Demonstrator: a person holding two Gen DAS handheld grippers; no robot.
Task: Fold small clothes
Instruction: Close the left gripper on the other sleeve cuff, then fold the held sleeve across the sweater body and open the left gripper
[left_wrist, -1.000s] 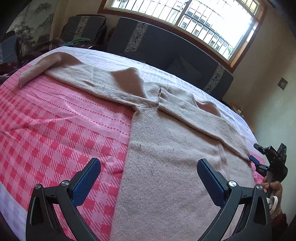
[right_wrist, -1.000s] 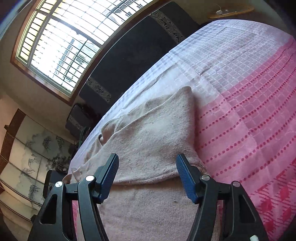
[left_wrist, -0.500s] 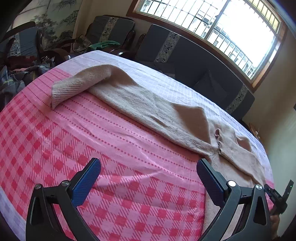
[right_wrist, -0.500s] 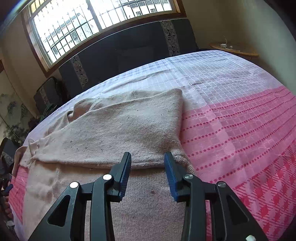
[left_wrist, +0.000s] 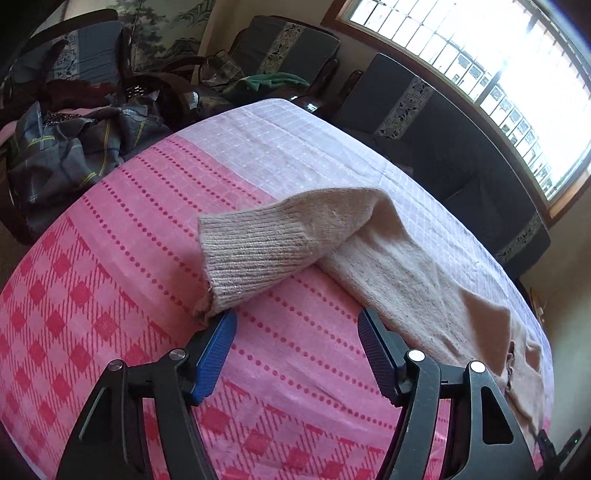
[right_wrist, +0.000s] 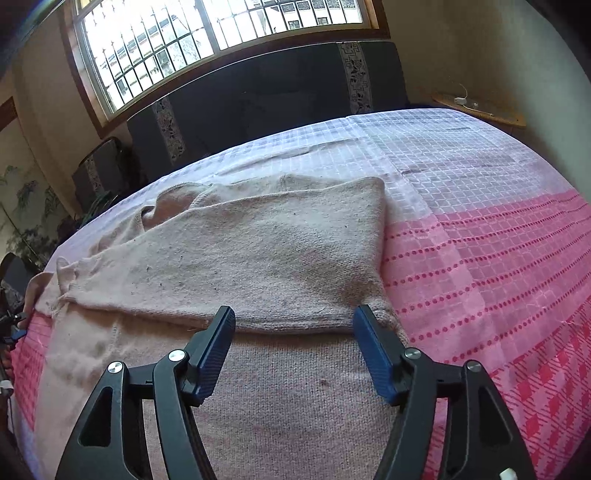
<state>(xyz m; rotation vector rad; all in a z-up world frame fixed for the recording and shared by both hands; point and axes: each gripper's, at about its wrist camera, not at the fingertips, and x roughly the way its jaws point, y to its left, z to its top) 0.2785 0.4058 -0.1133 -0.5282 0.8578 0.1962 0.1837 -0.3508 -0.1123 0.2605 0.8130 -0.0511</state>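
A beige knit sweater (right_wrist: 258, 258) lies flat on a pink and white checked cloth (right_wrist: 480, 258). Its right sleeve is folded across the chest. Its left sleeve (left_wrist: 406, 266) stretches out over the cloth, with the ribbed cuff (left_wrist: 255, 258) doubled back on itself. My left gripper (left_wrist: 295, 332) is open, low over the cloth just in front of the cuff; its left pad (left_wrist: 216, 354) sits at the cuff's lower corner. My right gripper (right_wrist: 293, 328) is open and empty over the sweater's body, just below the folded sleeve's edge.
The cloth (left_wrist: 110, 295) covers a table that drops off at the left. Dark chairs with piled clothes (left_wrist: 74, 140) stand beyond the left edge. A dark sofa (right_wrist: 258, 96) runs under the window. A small wooden shelf (right_wrist: 480, 110) sits at the far right corner.
My left gripper has swung left from the sweater's body out to the left sleeve's cuff and closed in on it, jaws narrower. My right gripper narrowed, then opened again, staying over the body.
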